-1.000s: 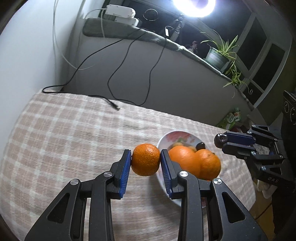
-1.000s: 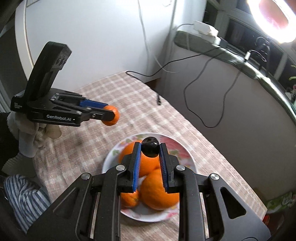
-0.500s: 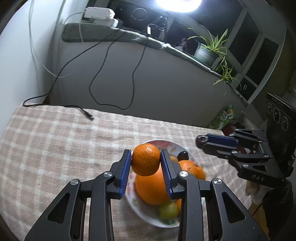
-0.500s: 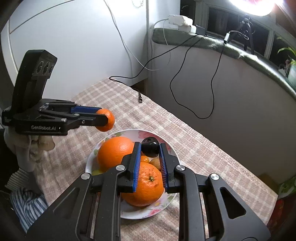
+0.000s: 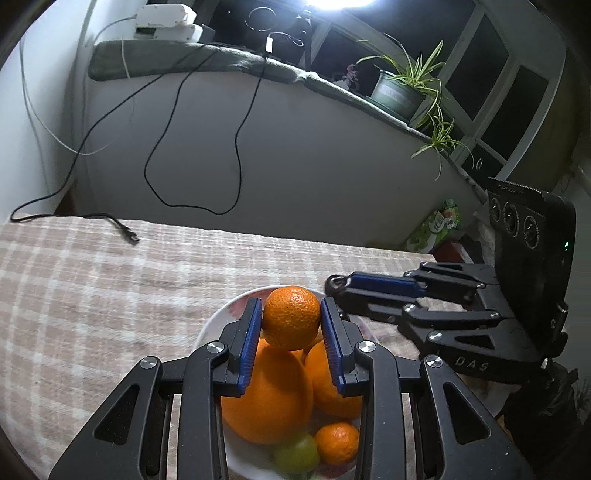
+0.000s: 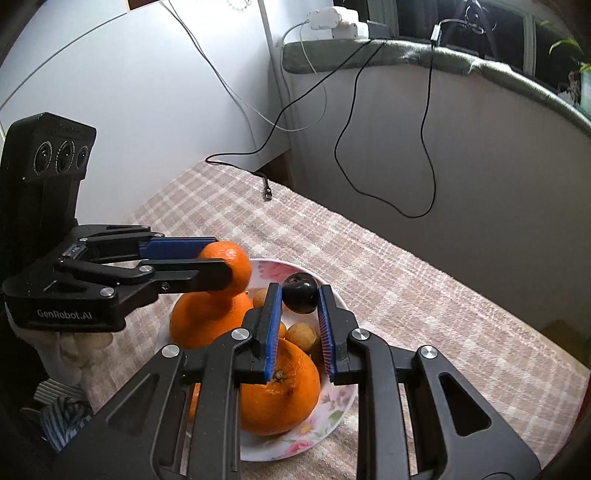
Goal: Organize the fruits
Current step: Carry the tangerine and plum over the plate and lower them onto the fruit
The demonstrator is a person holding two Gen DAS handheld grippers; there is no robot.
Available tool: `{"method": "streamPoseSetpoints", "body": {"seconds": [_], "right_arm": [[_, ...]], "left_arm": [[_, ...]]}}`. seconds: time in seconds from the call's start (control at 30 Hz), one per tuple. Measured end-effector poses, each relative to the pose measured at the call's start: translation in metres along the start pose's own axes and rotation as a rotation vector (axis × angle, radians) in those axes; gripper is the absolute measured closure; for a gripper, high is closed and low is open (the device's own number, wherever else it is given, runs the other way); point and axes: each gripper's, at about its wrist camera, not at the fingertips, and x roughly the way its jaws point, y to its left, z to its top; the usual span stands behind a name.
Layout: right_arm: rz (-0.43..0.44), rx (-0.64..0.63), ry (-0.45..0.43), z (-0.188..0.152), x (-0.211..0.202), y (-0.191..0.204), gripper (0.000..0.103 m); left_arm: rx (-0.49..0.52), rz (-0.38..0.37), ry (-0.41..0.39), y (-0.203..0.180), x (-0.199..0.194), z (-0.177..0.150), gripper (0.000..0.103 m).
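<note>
A checked cloth (image 5: pixel 92 288) covers the table; grey walls (image 5: pixel 295 155) rise behind, a bright lamp (image 5: pixel 336 3) above dark windows (image 5: pixel 491 62).

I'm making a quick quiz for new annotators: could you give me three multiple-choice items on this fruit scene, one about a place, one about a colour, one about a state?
1. Where is the small orange that the left gripper holds?
A. Above the plate of fruit
B. Lying on the checked tablecloth
C. On the window ledge

2. What colour is the fruit in the right gripper?
A. Bright yellow
B. Dark, nearly black
C. Pale green

3. How do the right gripper's jaws stand?
A. Wide open and empty
B. Shut with nothing between them
C. Shut on the dark fruit

Answers: 1 A, the orange sits over the piled big oranges on the plate. 2 B, it looks glossy black between the blue pads. 3 C, both pads press its sides.
</note>
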Motion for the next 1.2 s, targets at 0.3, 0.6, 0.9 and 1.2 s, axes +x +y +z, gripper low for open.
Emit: {"method": "streamPoseSetpoints", "body": {"seconds": [0.3, 0.6, 0.9, 1.2], "right_arm": [[0.015, 0.027, 0.024, -0.003, 0.018, -0.008, 0.083], [0.016, 0.029, 0.033, -0.004, 0.021, -0.01, 0.082], [0.016, 0.034, 0.035, -0.006, 0.023, -0.01, 0.082], [0.019, 0.033, 0.036, -0.007, 0.022, -0.009, 0.082]], "left_arm": [[0.0, -0.011, 0.016, -0.006, 0.01, 0.0, 0.072], [0.019, -0.003, 0.016, -0.012, 0.011, -0.001, 0.072], [0.048, 0.027, 0.012, -0.019, 0.011, -0.002, 0.072], [0.066, 0.045, 0.009, -0.02, 0.011, -0.002, 0.071]]}}
